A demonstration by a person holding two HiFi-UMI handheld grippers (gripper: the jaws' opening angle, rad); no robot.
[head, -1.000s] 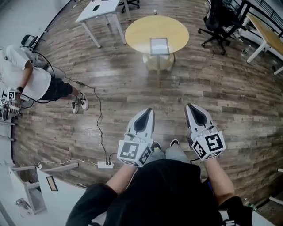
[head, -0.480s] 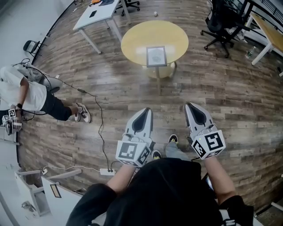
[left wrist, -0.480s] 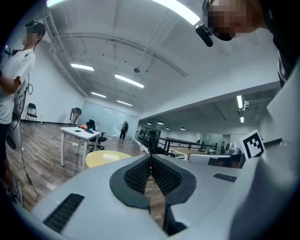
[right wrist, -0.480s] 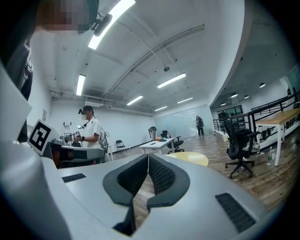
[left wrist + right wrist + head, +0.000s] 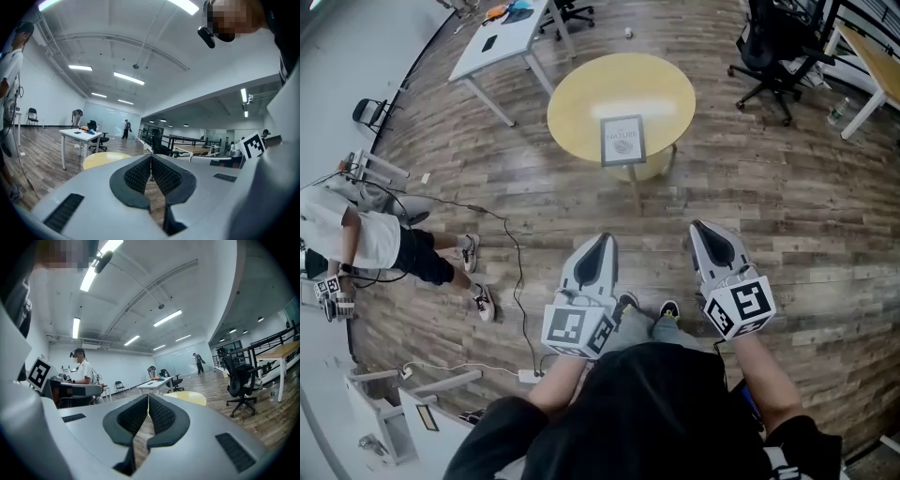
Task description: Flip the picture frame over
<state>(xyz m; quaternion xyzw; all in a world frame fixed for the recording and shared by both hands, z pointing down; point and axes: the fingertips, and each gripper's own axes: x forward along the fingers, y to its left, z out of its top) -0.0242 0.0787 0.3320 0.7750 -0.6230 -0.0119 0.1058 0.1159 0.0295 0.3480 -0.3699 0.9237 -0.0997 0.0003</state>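
while left tool point(image 5: 602, 240) and right tool point(image 5: 704, 229) are closed, empty, a rectangular grey picture frame point(image 5: 622, 140) sits on round yellow counter point(image 5: 581, 94), print unreadable.

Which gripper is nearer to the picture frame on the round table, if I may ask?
Left, slightly. The left gripper points almost straight at the picture frame; the right gripper sits off to its right.

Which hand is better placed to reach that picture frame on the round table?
Left, slightly. The picture frame lies almost straight ahead of the left tool, while the right tool points past its side. Both are shut, empty and far off.
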